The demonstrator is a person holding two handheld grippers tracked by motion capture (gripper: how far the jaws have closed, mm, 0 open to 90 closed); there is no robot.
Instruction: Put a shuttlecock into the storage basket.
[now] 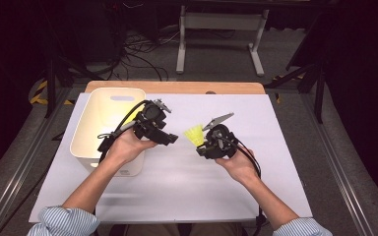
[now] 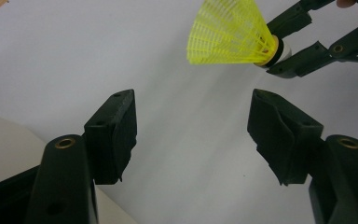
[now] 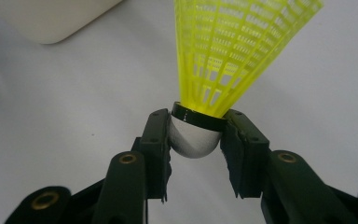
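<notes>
Yellow shuttlecock held up over the desk in the right claw.

The right claw [image 3: 196,140] clenches the shuttlecock [image 3: 233,51] by its white rounded cork (skirt fanning away from the jaws), lifted above the white desk [image 1: 177,182]. The left claw [image 2: 193,135] stands released with nothing between its jaws, just beside the white bin [image 1: 98,128], facing the shuttlecock.

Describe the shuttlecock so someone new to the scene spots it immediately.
On the white table, look right of the cream bin, to the right tool. Its jaws clamp the shuttlecock by its white rounded cap, skirt pointing away. It is the neon-yellow mesh cone.
</notes>
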